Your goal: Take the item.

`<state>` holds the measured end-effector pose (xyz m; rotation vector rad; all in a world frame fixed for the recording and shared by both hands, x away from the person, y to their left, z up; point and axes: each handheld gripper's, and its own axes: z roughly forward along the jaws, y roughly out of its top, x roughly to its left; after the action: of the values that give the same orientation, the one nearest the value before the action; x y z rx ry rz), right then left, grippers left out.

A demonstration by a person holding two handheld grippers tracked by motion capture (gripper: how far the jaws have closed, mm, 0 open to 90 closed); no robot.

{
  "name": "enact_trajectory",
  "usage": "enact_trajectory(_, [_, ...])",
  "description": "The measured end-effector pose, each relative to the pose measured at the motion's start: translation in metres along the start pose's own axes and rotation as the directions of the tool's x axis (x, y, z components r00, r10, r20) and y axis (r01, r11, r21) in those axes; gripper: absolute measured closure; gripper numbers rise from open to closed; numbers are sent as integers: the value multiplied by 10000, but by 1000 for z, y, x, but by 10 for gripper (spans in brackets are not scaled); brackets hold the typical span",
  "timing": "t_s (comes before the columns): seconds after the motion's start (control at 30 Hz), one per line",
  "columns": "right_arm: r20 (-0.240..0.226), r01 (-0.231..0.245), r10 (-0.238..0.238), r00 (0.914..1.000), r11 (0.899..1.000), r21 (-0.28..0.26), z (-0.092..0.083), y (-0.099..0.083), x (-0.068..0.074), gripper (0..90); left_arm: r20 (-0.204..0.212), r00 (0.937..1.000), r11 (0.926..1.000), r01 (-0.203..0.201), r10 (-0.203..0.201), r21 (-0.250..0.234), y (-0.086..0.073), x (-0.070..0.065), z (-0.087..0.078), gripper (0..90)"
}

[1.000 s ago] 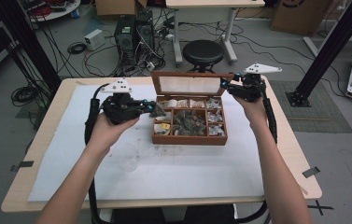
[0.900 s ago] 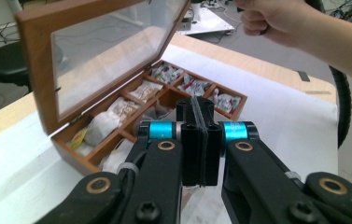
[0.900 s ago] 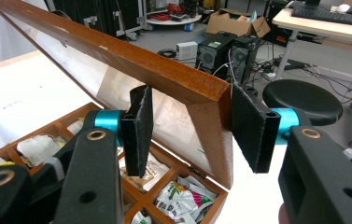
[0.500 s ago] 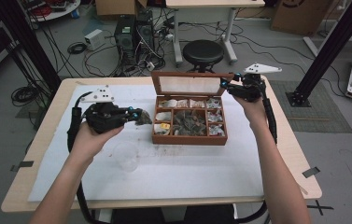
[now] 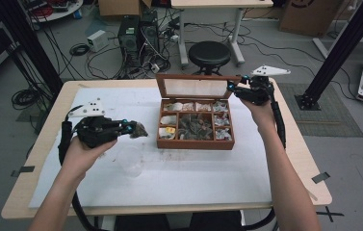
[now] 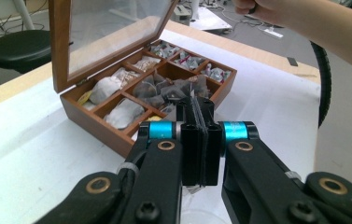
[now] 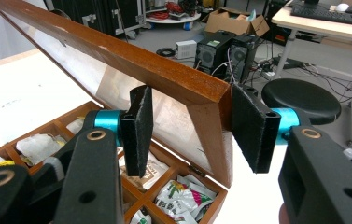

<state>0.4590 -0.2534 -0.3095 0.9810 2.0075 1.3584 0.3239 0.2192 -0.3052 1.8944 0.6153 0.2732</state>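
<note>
1. Two grippers split the work: one steadies the container, the other carries the contents.

2. At the far right corner of the wooden tea box [image 5: 196, 126], the right gripper [image 5: 240, 90] has its fingers [image 7: 137, 129] set apart on either side of the raised glass-paned lid [image 5: 196, 86]. In the right gripper view the lid's corner stands between the pads; the far pad seems to touch the wood, while the near one looks slightly clear. This placement probably props the lid up so it cannot fall onto the compartments.

3. Left of the box and apart from it, the left gripper [image 5: 132, 128] has its fingers [image 6: 191, 149] pressed together on a dark tea bag [image 5: 138, 129]. The left gripper view shows a thin sheet pinched between the pads, with the bag's dark pouch just past them.

4. A clear plastic cup [image 5: 130, 160] stands on the white-covered surface [image 5: 193, 178], just below and in front of that gripper. Most likely the bag is held above it because the cup is its destination.

5. Similar dark bags fill the box's large middle compartment, and paler sachets lie in the smaller ones around it.
</note>
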Motion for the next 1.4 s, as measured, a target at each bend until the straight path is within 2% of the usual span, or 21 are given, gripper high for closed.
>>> enact_trajectory(0.3, [16,-3,3,10000,10000,16,0,0,0,511,-9,10000,9999,85,-85,-91,-20,-7,-12,892])
enact_trajectory(0.57, [16,32,-32,10000,10000,8,0,0,0,510,14,9997,9997,262,-262,-23,-35,-12,-16,892])
enact_trajectory(0.87, [5,38,-38,10000,10000,11,0,0,0,510,-154,9984,9985,538,-537,88,-54,-11,-19,891])
enact_trajectory(1.07, [12,46,-46,10000,10000,4,0,0,0,510,-165,9978,9975,646,-641,291,-61,-9,-17,892])
enact_trajectory(1.4, [-7,66,-66,10000,10000,16,0,0,0,510,-175,9971,9965,753,-747,363,-67,-8,-13,891])
